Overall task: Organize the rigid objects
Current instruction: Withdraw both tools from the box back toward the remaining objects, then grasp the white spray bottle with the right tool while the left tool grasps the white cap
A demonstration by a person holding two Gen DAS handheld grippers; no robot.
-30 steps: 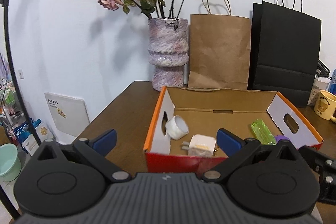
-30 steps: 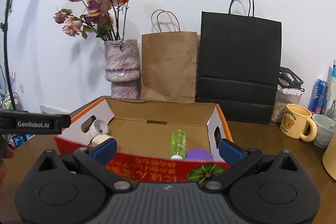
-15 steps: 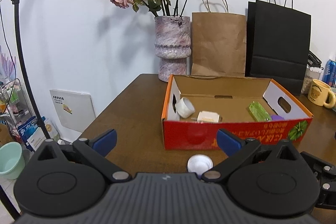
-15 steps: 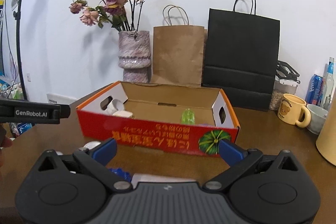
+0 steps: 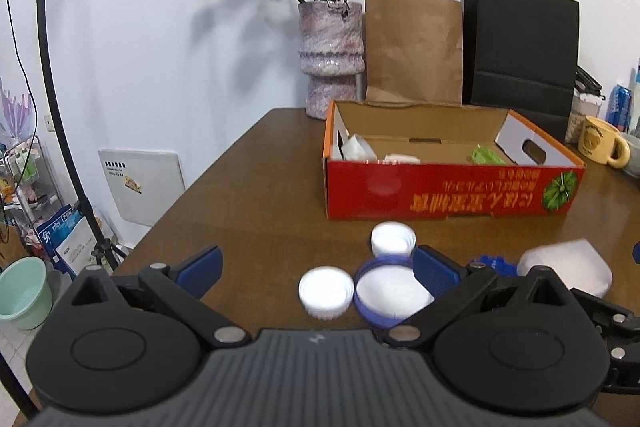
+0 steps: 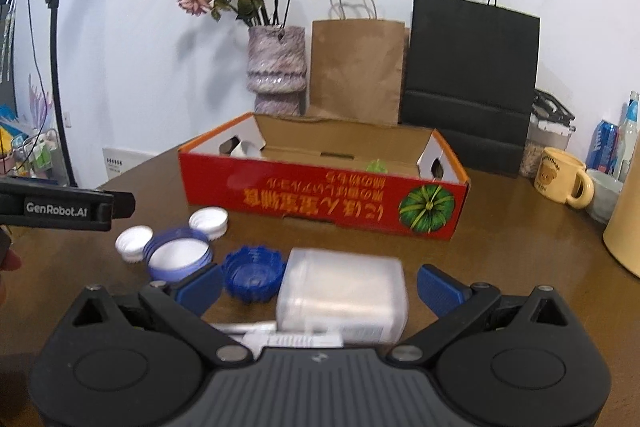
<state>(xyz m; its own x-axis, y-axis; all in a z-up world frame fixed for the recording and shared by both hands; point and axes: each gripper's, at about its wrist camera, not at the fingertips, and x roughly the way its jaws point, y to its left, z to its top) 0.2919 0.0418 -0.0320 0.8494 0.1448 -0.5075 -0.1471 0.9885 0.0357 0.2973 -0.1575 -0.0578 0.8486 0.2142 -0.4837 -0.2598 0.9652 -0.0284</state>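
Lower centre of the right view, the released right gripper [image 6: 318,285] frames a white container [image 6: 342,301]; it should centre before clamping. The left gripper [image 5: 316,269] gapes over caps [image 5: 326,291]. Beyond, mid-frame, waits the box [image 6: 324,197].

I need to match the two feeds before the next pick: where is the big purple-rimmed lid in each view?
Left wrist: the purple-rimmed lid lies low centre on the table, just inside the right finger of the open left tongs.
Right wrist: purple-rimmed lid at lower left, outside the open right tongs, beside the dark blue cap.
Shared landmark: the red cardboard box behind it.
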